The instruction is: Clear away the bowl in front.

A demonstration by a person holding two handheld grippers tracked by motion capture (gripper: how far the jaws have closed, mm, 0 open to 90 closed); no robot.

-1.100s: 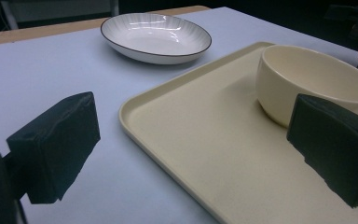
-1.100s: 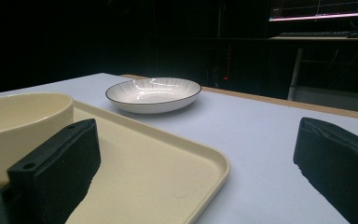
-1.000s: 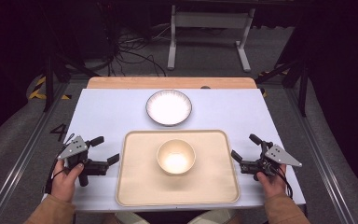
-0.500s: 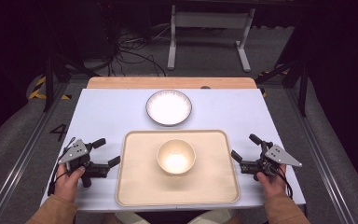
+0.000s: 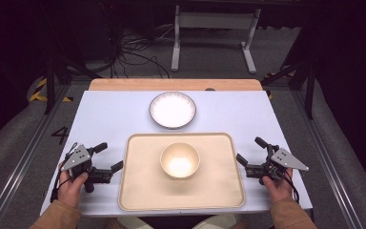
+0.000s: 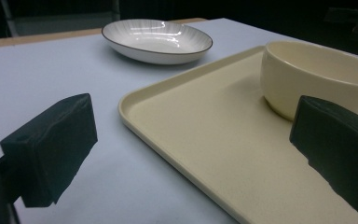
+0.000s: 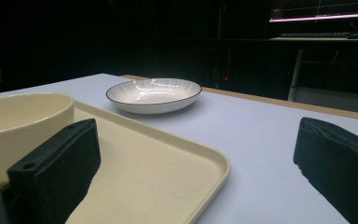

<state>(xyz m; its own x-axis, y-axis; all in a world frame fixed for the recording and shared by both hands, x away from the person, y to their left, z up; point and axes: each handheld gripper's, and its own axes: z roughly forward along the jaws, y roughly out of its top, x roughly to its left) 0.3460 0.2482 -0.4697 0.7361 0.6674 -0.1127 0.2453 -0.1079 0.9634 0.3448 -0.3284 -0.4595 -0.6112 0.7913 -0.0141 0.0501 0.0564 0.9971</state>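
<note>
- Both claws sit wide open and empty: left gripper, right gripper.
- Probably a two-sided lift of the tray; raise evenly so the bowl doesn't slide.

We note a cream bowl centred on a beige tray at the near edge of the desk. A white plate lies beyond the tray. The left tongs and right tongs flank the tray, jaws apart, each hand-held.
</note>
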